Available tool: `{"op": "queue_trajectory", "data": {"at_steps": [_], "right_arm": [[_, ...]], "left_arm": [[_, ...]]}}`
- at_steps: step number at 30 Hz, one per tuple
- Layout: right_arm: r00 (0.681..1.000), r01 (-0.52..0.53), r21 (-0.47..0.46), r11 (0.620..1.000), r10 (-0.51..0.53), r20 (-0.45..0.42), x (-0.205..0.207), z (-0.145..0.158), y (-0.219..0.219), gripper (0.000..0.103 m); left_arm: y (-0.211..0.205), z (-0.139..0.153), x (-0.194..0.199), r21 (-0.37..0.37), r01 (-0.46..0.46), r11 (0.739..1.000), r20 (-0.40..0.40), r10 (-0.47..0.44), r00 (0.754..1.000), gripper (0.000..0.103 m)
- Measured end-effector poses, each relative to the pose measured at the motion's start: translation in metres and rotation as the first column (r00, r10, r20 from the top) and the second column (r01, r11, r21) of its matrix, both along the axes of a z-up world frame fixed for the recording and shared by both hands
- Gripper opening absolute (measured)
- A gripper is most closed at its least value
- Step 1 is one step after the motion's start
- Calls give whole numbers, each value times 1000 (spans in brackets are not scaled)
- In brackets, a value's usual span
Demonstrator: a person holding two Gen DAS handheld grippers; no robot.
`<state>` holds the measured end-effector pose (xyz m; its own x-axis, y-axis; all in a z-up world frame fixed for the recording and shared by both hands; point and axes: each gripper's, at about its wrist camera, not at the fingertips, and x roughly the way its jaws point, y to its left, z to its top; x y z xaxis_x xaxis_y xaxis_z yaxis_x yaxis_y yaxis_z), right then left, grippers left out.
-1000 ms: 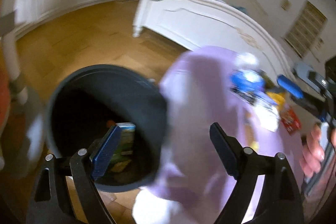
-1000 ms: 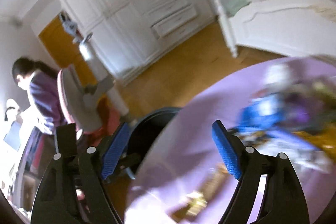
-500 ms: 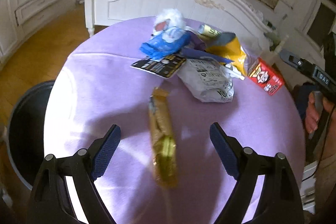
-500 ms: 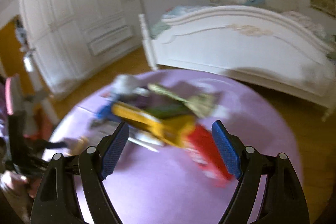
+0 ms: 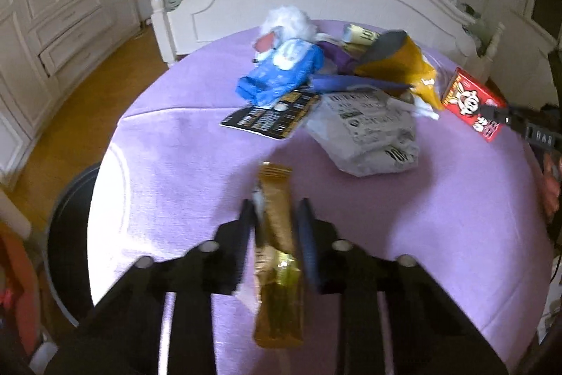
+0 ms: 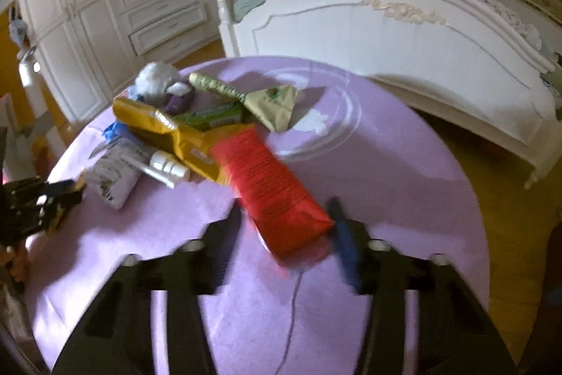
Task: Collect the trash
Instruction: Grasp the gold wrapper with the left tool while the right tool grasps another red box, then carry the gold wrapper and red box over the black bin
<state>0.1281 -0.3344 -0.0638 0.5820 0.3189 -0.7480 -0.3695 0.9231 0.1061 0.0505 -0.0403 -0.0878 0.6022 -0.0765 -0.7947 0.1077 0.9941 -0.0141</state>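
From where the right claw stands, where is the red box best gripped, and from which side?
Probably at its near end, across the narrow width. The red box lies flat on the purple cloth, its long axis running toward the right claw, whose jaws have just been closing at either side of that end. Its far end touches the yellow bag, so come from the near, free side.
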Motion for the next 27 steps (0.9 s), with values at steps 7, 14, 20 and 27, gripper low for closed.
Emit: {"op": "queue_trajectory", "data": {"at_steps": [7, 14, 20, 27], "right_arm": [[1000, -24, 149, 989, 26, -10, -24, 20, 2, 32], [994, -105, 313, 944, 110, 4, -46, 56, 27, 32], [971, -235, 323, 917, 239, 28, -55, 82, 91, 32], [923, -369, 306, 878, 384, 13, -57, 89, 183, 32]], "left_arm": [[22, 2, -12, -95, -30, 995, 24, 33, 999, 15], [55, 24, -36, -175, -84, 981, 108, 103, 989, 15], [95, 42, -59, -215, -158, 964, 159, 194, 968, 15], [156, 42, -79, -226, -282, 933, 168, 322, 932, 15]]}}
